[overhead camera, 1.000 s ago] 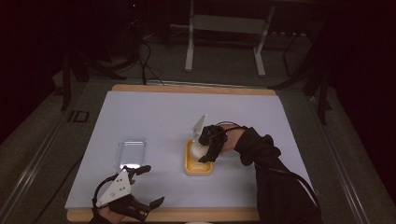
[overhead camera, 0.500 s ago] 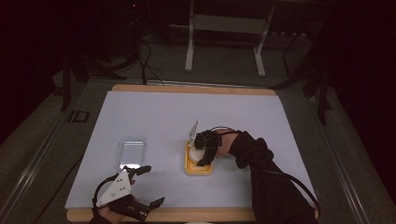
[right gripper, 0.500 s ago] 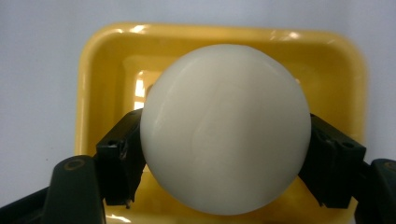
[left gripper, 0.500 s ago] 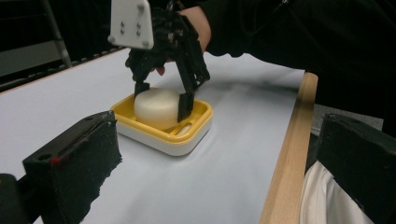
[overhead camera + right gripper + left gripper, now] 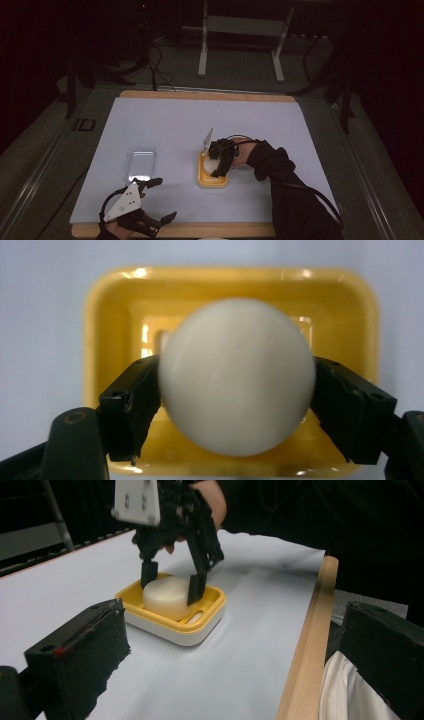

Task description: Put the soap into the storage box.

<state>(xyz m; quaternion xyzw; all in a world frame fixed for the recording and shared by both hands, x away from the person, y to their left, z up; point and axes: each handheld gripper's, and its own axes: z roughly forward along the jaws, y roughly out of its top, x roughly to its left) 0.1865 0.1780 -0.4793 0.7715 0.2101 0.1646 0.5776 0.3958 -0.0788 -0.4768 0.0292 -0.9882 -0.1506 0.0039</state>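
Observation:
A round white soap [image 5: 235, 375] lies in a yellow dish [image 5: 230, 285] near the middle of the white-covered table [image 5: 165, 125]. My right gripper [image 5: 235, 405] points down over the dish, one jaw on each side of the soap [image 5: 167, 595]. Its jaws have just been opening and stand slightly off the soap, which rests in the dish [image 5: 200, 625]. In the high view the right gripper [image 5: 216, 172] covers part of the dish [image 5: 210, 184]. My left gripper [image 5: 162, 199] hovers open and empty near the table's front left edge.
A clear plastic container [image 5: 140, 162] lies on the table left of the dish, just beyond the left gripper. A wooden rim [image 5: 305, 645] borders the table. A metal stand [image 5: 240, 30] and cables [image 5: 155, 60] sit on the floor beyond the far edge.
The right gripper has drifted slightly left and down over the dish, and its jaws have parted a little around the soap. The left gripper has stayed where it was.

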